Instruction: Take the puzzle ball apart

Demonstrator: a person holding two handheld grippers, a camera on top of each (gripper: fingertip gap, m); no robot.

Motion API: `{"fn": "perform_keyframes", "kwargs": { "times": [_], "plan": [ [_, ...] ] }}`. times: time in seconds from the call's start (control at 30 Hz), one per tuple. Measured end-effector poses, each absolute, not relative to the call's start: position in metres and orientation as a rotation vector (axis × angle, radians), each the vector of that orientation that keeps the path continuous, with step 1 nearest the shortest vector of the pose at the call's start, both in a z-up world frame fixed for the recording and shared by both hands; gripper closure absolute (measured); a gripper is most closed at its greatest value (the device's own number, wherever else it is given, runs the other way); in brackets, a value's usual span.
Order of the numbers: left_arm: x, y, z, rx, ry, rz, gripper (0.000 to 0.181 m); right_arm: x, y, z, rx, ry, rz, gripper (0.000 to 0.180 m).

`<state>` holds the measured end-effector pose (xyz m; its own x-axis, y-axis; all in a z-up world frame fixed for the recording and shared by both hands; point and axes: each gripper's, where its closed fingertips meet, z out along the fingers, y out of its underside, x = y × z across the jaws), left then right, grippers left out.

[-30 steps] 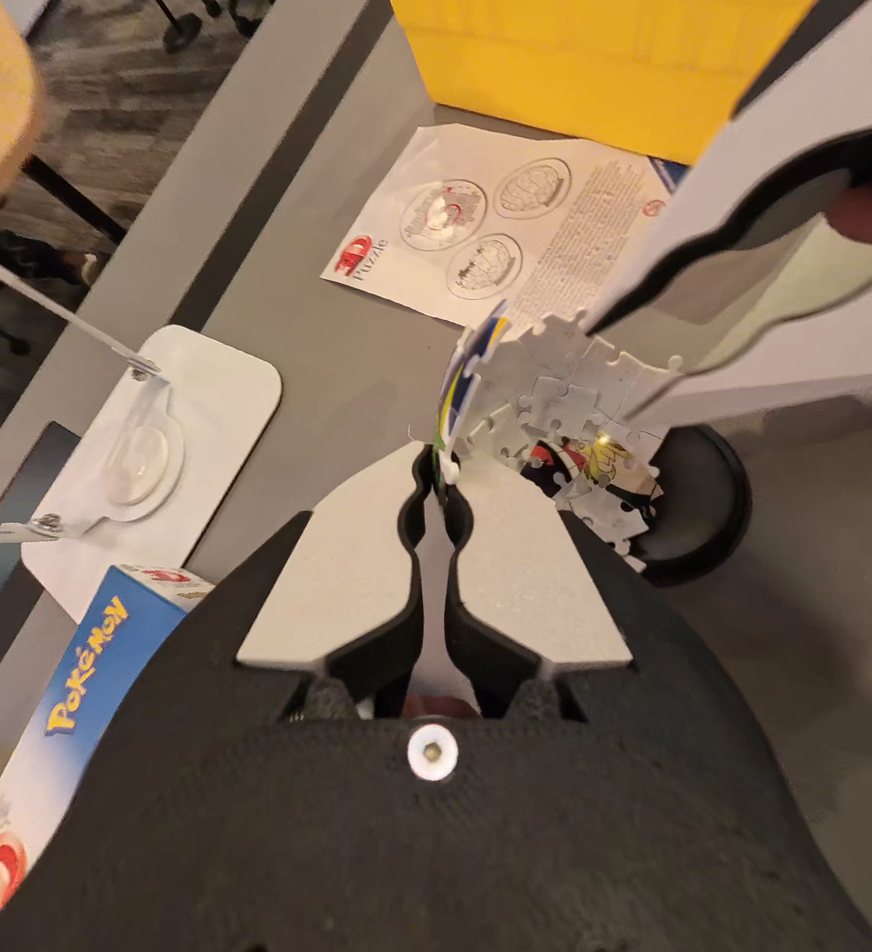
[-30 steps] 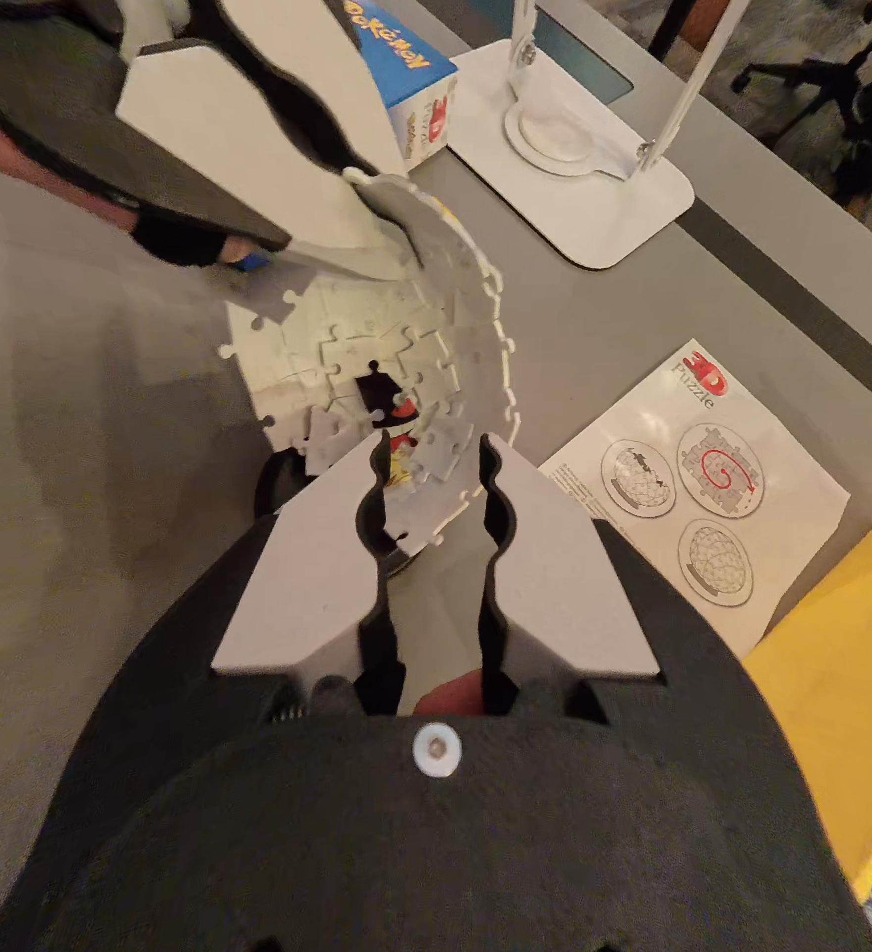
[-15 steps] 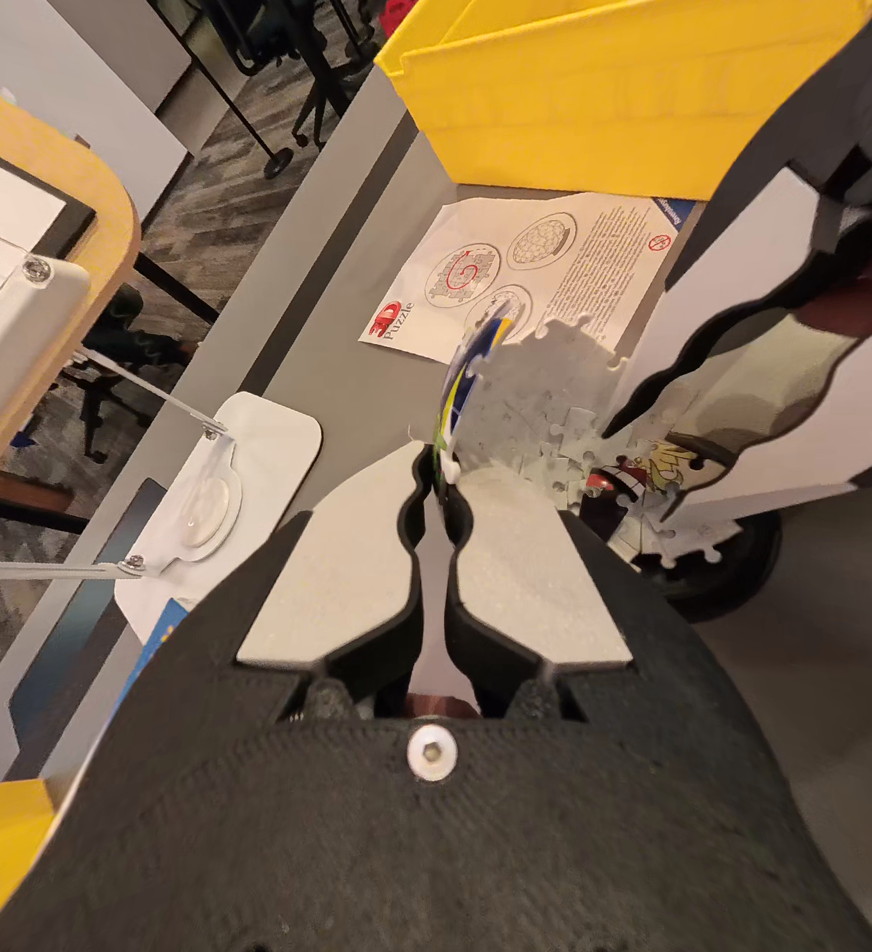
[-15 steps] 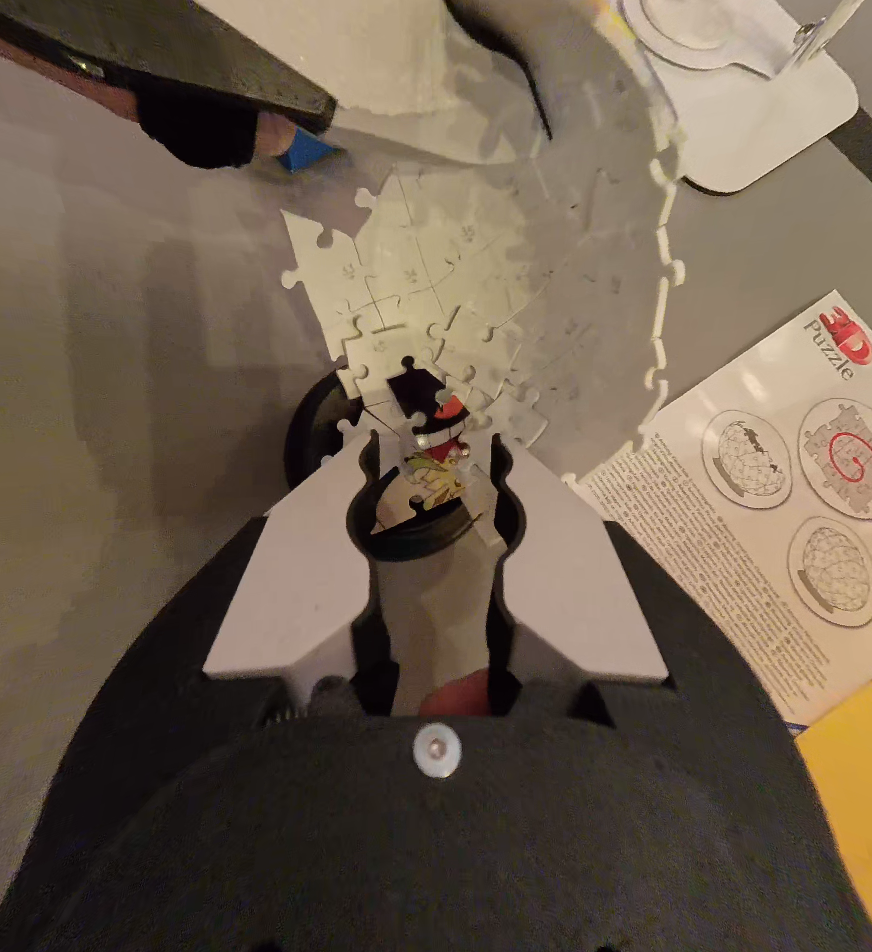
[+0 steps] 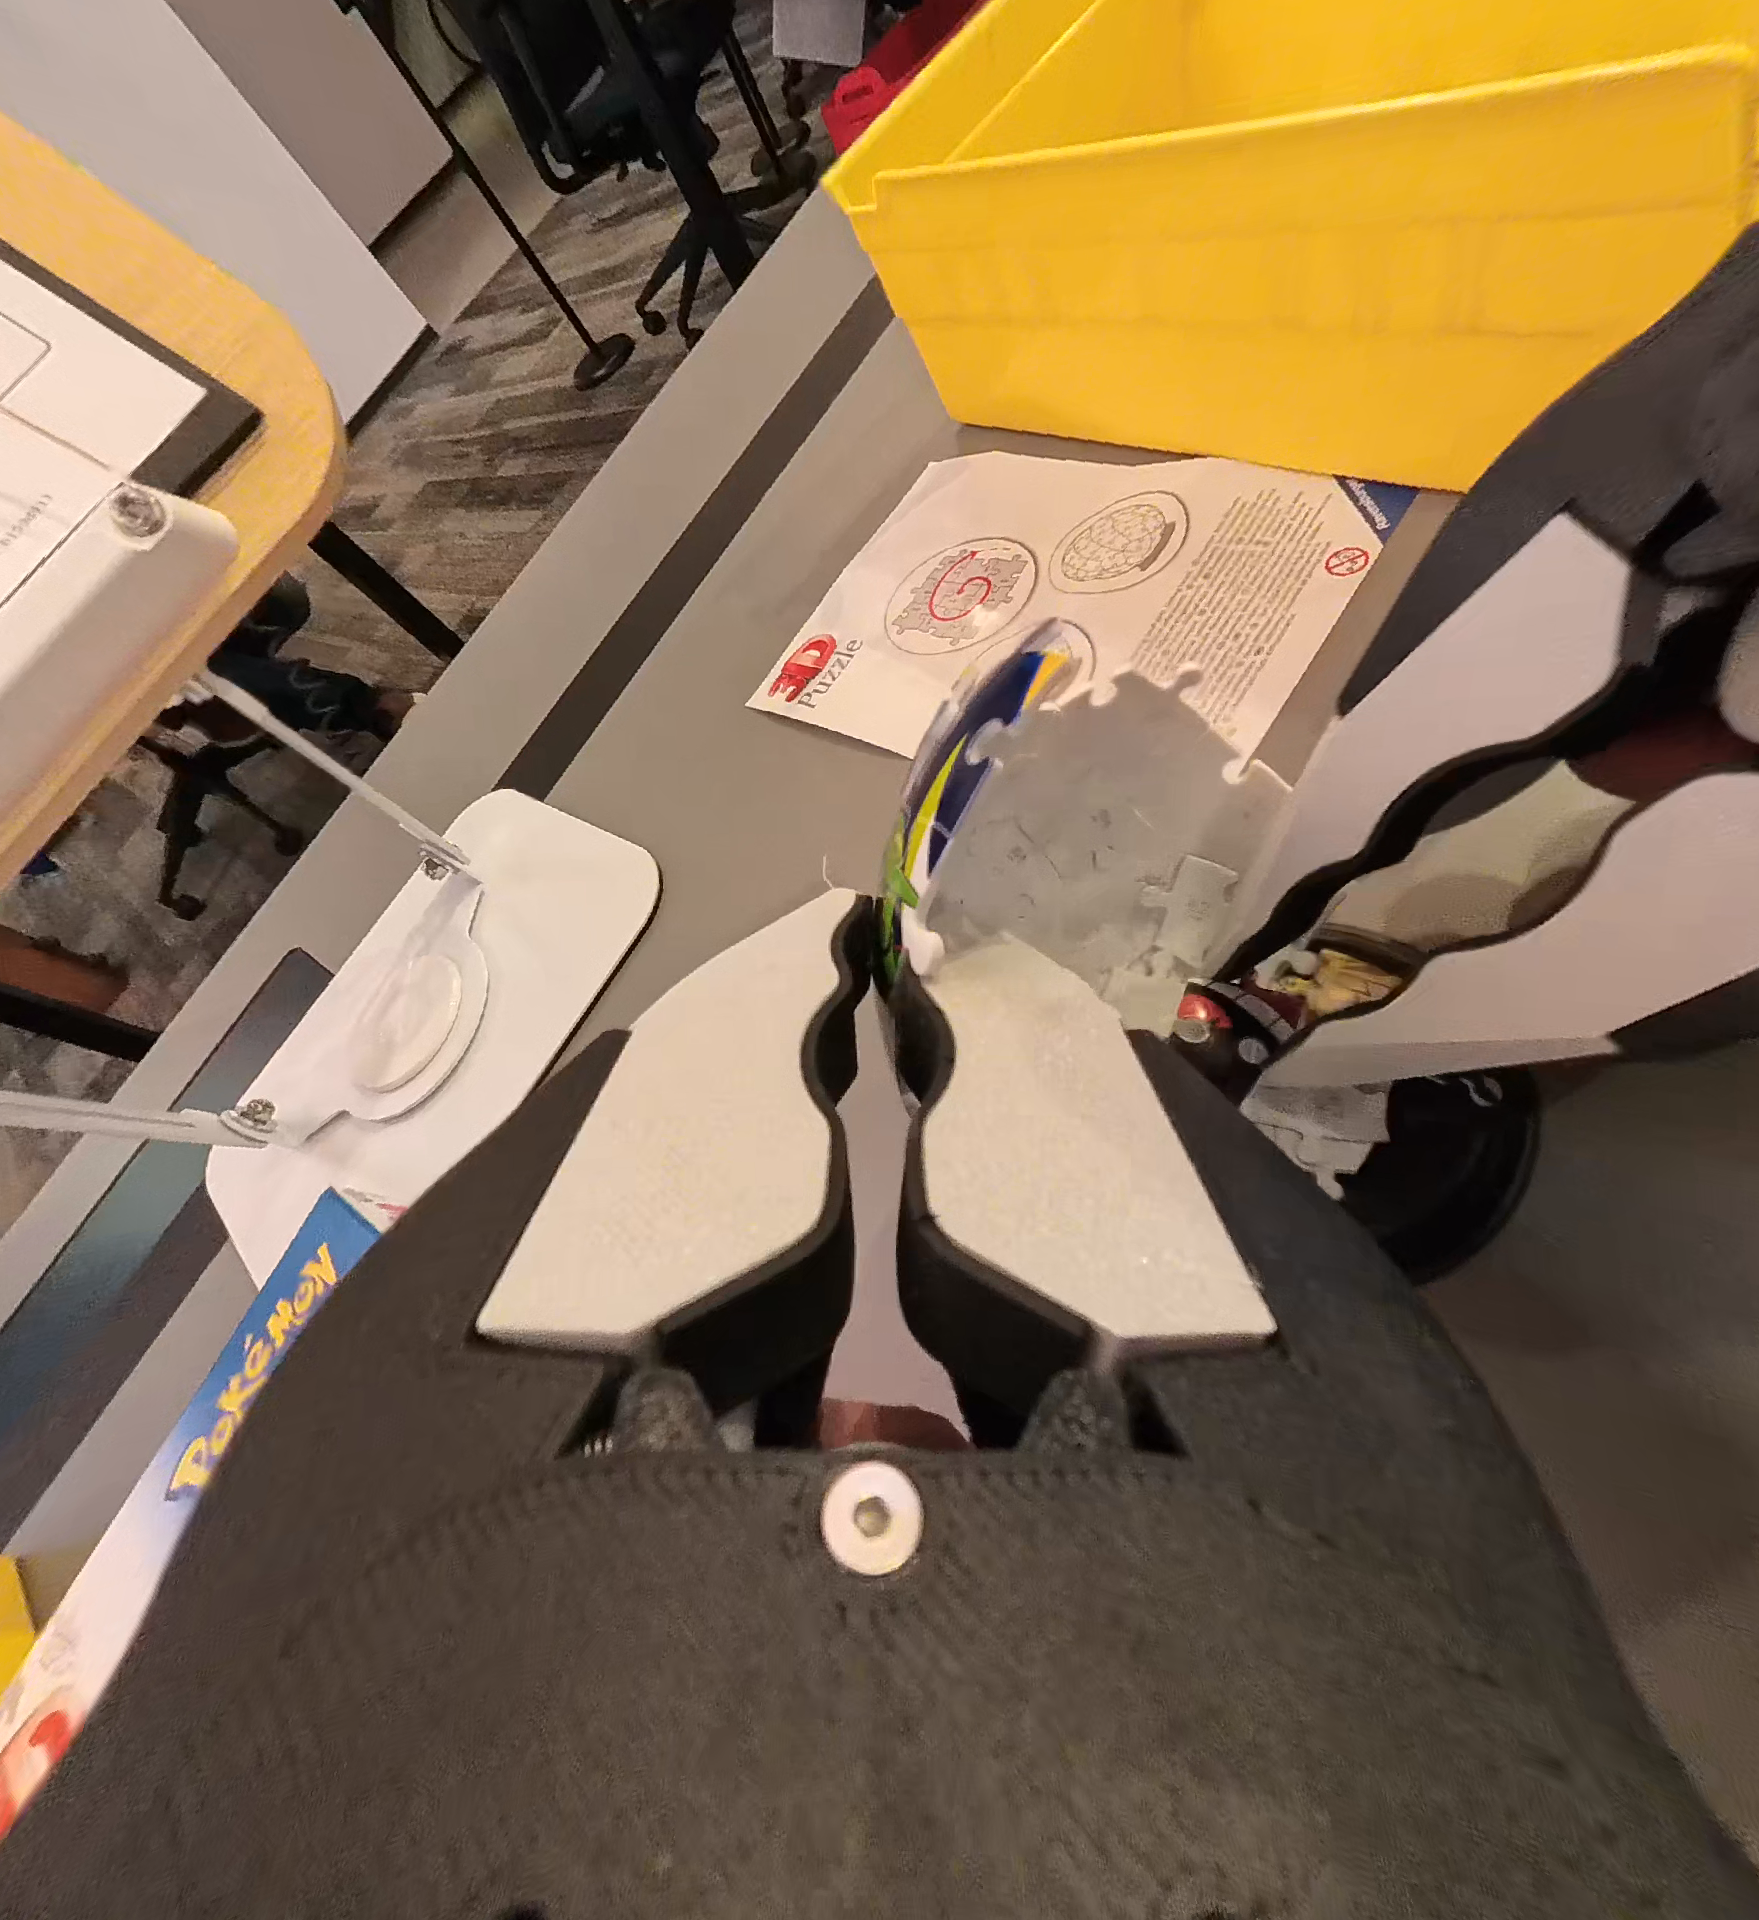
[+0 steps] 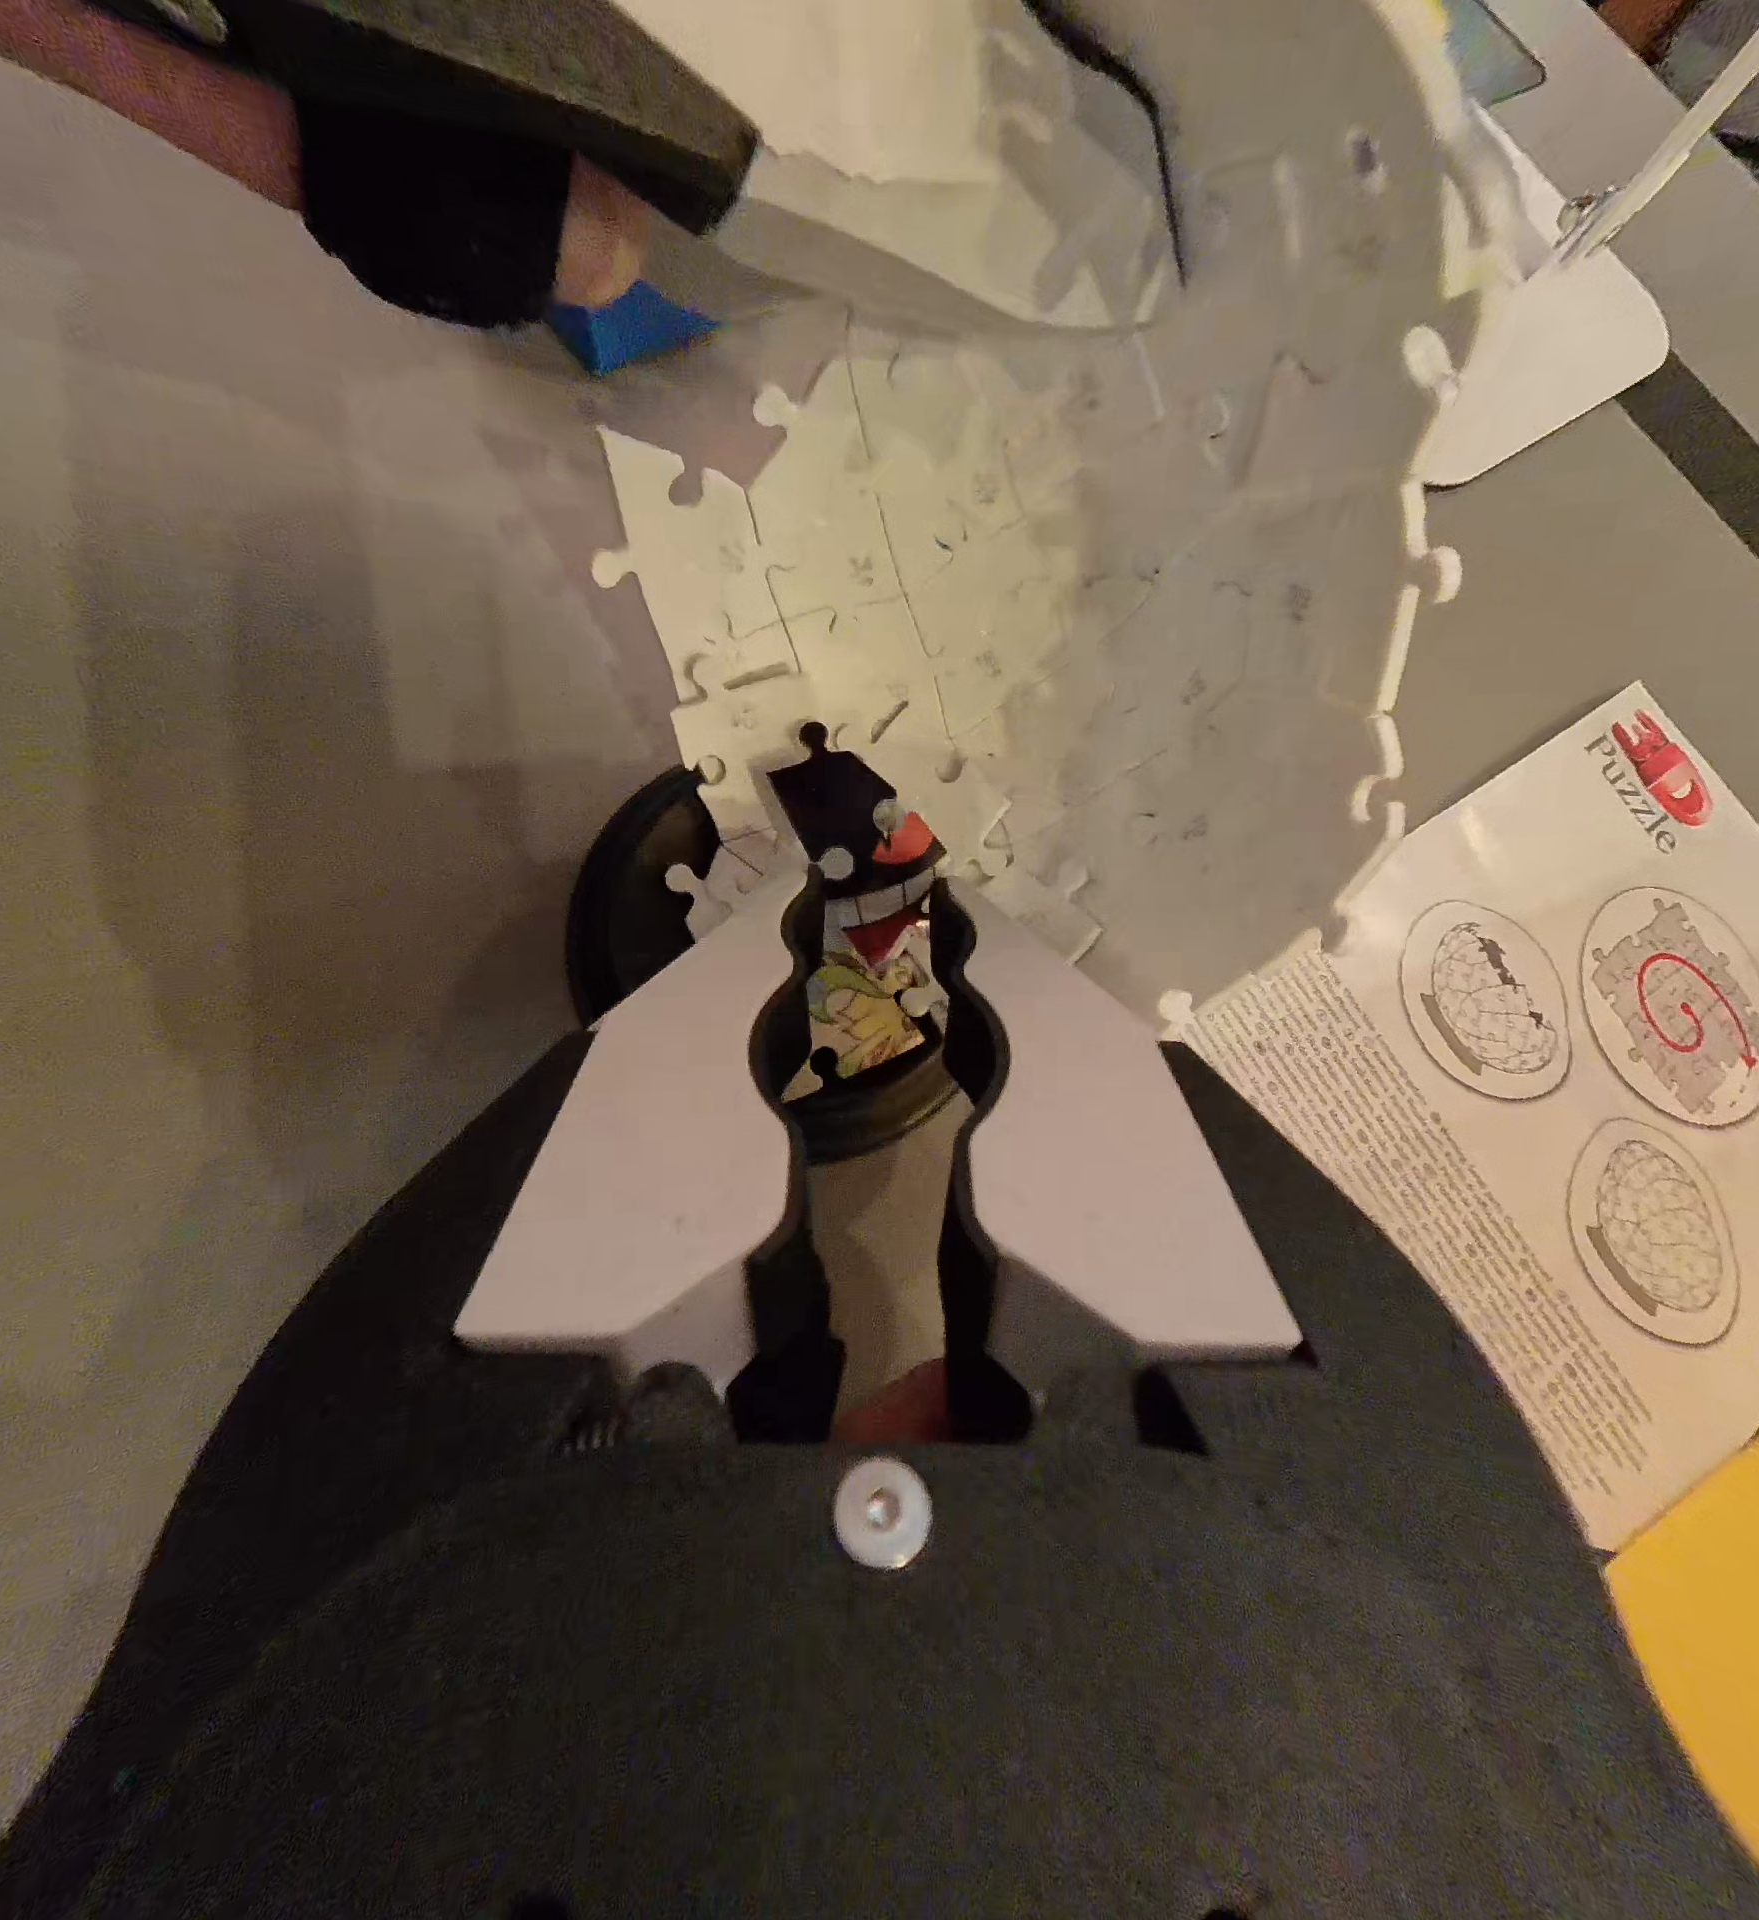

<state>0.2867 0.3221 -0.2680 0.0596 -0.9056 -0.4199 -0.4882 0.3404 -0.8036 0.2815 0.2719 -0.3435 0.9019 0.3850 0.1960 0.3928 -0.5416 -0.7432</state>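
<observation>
The puzzle ball is a broken-open white shell (image 5: pixel 1083 831) with a coloured outside, over a round black stand (image 5: pixel 1457 1164). My left gripper (image 5: pixel 885 935) is shut on the shell's rim. In the right wrist view the shell's white inside (image 6: pixel 1166 623) rises behind the stand (image 6: pixel 626 914), and the left gripper's fingers (image 6: pixel 906 156) show at the top. My right gripper (image 6: pixel 875 914) is open with its jaws narrowed around a strip of coloured pieces (image 6: pixel 864 997) at the shell's bottom. I cannot tell whether they touch it. The right gripper (image 5: pixel 1252 1010) also reaches in from the right in the left wrist view.
A yellow bin (image 5: pixel 1270 260) stands at the table's far end above an instruction sheet (image 5: pixel 1218 582), which also lies right of the shell (image 6: pixel 1529 1039). A white base plate with a clear holder (image 5: pixel 542 914) and a blue puzzle box (image 5: pixel 262 1340) lie left. A wooden desk (image 5: pixel 179 312) stands beyond the table edge.
The left gripper has kept hold of the rim and drawn up and back with the shell. The right gripper has moved in over the coloured pieces and its jaws have narrowed.
</observation>
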Motion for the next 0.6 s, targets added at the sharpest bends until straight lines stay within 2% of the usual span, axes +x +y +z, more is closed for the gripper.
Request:
{"fn": "perform_keyframes", "kwargs": {
  "times": [0.2,0.3,0.4,0.5,0.6],
  "plan": [
    [0.284,0.33,-0.266,-1.321,1.542,-0.515,0.179,0.289,0.26,-0.302,-2.086,-0.471,0.072,0.161],
    [0.283,0.332,-0.267,-1.331,1.534,-0.518,0.179,0.311,0.243,-0.262,-2.02,-0.411,0.018,0.162],
    [0.282,0.334,-0.266,-1.339,1.524,-0.519,0.179,0.368,0.217,-0.227,-1.986,-0.289,-0.148,0.161],
    [0.282,0.334,-0.266,-1.341,1.521,-0.523,0.179,0.445,0.186,-0.228,-2.068,-0.138,-0.408,0.161],
    [0.283,0.333,-0.267,-1.342,1.523,-0.521,0.179,0.49,0.16,-0.247,-2.175,-0.081,-0.642,0.131]
  ]
}}
